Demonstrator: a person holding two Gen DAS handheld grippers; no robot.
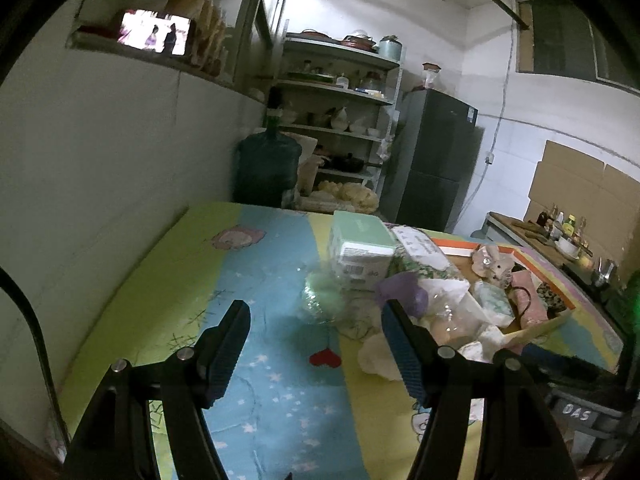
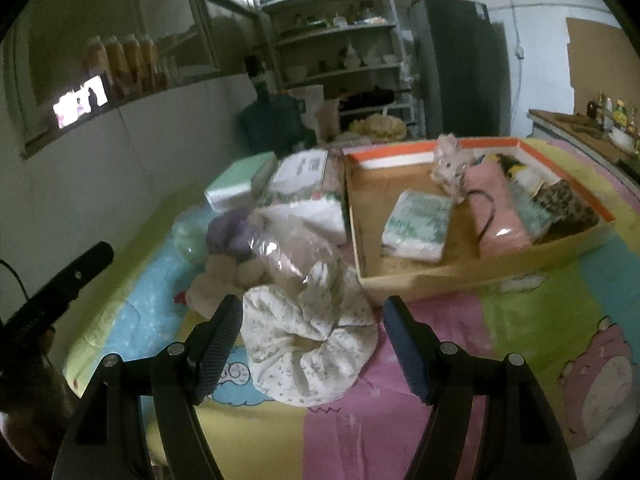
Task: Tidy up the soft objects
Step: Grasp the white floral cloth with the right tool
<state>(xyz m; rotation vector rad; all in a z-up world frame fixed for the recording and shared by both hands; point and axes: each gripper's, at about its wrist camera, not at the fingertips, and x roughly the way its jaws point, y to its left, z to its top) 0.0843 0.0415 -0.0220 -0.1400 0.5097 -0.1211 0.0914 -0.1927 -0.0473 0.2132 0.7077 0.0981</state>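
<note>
Bottles (image 2: 124, 62) behind glass blurred, shelf (image 2: 340, 40) items too small, cardboard box (image 1: 532, 328) partly hidden

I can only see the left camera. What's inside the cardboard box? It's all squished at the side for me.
Observer: The right camera looks straight into the box. A small pack of tissues lies flat on its floor, with bare cardboard around it.
Child: Is the little bunny toy in there too?
Observer: Yes, the bunny toy sits near the back wall, beside a pink pouch.
Child: What is the other tool doing?
Observer: The right tool is open, and a floppy white flowered cloth lies on the mat between its fingers, not gripped.
</note>
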